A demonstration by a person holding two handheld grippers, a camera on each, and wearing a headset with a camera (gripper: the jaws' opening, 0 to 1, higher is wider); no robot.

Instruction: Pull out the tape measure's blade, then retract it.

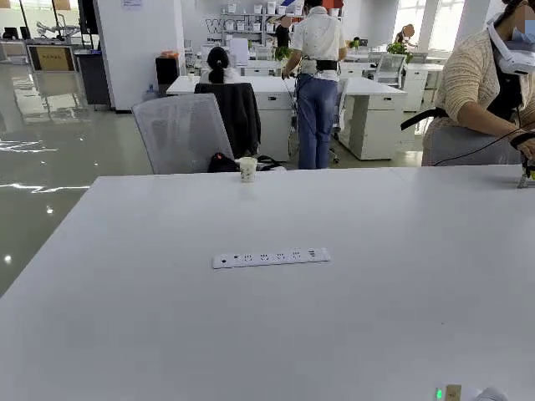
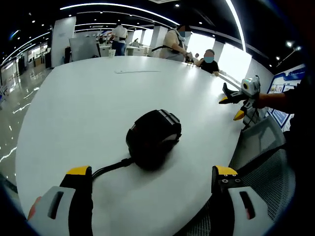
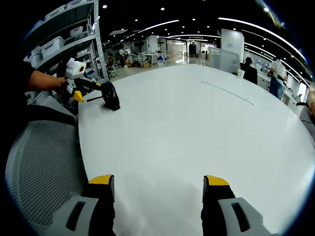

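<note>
1. The left gripper [image 2: 152,172] was held released, jaws spread wide with nothing between them.
2. The black tape measure [image 2: 153,137] was seen just beyond those jaws, lying ungrasped on the white table [image 2: 74,98] near its near edge.
3. A cord [image 2: 112,166] (probably a wrist strap) was trailed from the case toward the left jaw. It could be pinched in place of the body.
4. The right gripper [image 3: 158,180] was likewise parted and empty, well to the right.
5. If one jaw were landed first, the case could be nudged over the edge. If it were clamped loosely, it would likely be dragged along when the blade was pulled.
</note>
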